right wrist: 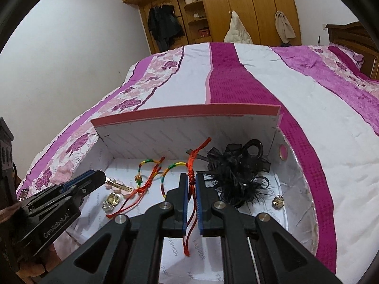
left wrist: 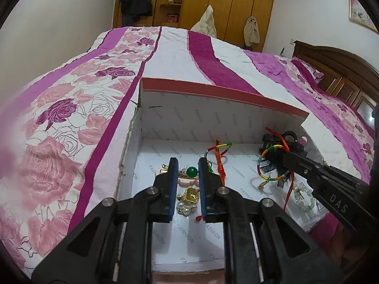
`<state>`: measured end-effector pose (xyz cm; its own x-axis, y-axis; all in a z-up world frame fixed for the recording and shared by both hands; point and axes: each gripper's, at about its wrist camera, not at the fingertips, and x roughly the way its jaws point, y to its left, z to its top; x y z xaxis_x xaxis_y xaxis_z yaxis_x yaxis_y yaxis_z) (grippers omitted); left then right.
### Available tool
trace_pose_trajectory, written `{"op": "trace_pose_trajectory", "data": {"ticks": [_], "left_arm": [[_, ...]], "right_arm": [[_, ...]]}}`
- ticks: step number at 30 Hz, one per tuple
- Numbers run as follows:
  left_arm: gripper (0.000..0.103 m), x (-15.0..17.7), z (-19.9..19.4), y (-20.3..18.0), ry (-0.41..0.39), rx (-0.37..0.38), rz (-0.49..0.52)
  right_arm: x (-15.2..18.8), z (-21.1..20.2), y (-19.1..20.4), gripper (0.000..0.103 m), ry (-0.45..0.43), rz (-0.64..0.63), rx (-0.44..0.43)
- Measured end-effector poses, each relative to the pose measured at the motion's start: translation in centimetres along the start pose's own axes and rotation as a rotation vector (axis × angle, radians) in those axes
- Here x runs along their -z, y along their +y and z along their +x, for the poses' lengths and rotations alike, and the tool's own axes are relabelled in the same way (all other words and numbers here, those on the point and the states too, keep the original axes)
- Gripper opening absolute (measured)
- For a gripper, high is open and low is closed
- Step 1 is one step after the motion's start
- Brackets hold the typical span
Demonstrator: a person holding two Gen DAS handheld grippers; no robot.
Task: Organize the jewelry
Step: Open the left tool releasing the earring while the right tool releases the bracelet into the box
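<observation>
The right claw (right wrist: pixel 191 189) was seen clamped on a multicoloured cord bracelet (right wrist: pixel 165 172) with red cords, held over the open shoe box (left wrist: pixel 213 90) on the bed (left wrist: pixel 71 118), at frame centre. The left claw (left wrist: pixel 187 189), fingers nearly together and gripping nothing visible, was poised above a green bead (left wrist: pixel 191 171) and a gold brooch (left wrist: pixel 189 195) at lower centre. The placing step was judged in hand; next, a release onto bare box floor, clear of the black feather hair clip (right wrist: pixel 239 170).

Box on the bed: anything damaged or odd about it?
Yes. The box is torn at its back-left corner in the left wrist view, with a ragged left wall edge. Cords and bracelets lie tangled inside.
</observation>
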<state>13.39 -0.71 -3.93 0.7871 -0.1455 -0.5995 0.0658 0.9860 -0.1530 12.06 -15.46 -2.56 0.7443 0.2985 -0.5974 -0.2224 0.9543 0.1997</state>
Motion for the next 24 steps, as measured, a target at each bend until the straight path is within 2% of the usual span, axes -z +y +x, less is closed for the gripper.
{"op": "trace_pose_trajectory", "data": {"ticks": [3,5,7,16,24], "left_arm": [[0.016,-0.1,0.0,0.0,0.007,0.010,0.000],[0.024,-0.2,-0.1,0.0,0.008,0.013,-0.002],[0.028,-0.3,-0.6,-0.1,0.003,0.010,-0.002],[0.031,-1.1,-4.2,-0.7,-0.026,0.017,0.010],[0.034,-1.0,-8.5,-1.5,-0.050,0.031,0.025]], "right_arm": [[-0.1,0.2,-0.2,0.013,0.016,0.010,-0.021],[-0.2,0.1,0.0,0.023,0.019,0.010,-0.022],[-0.2,-0.2,0.0,0.024,0.014,0.010,-0.030],[-0.9,-3.9,0.5,0.026,-0.024,0.006,-0.046],[-0.8,-9.2,0.9,0.029,-0.062,0.009,-0.062]]}}
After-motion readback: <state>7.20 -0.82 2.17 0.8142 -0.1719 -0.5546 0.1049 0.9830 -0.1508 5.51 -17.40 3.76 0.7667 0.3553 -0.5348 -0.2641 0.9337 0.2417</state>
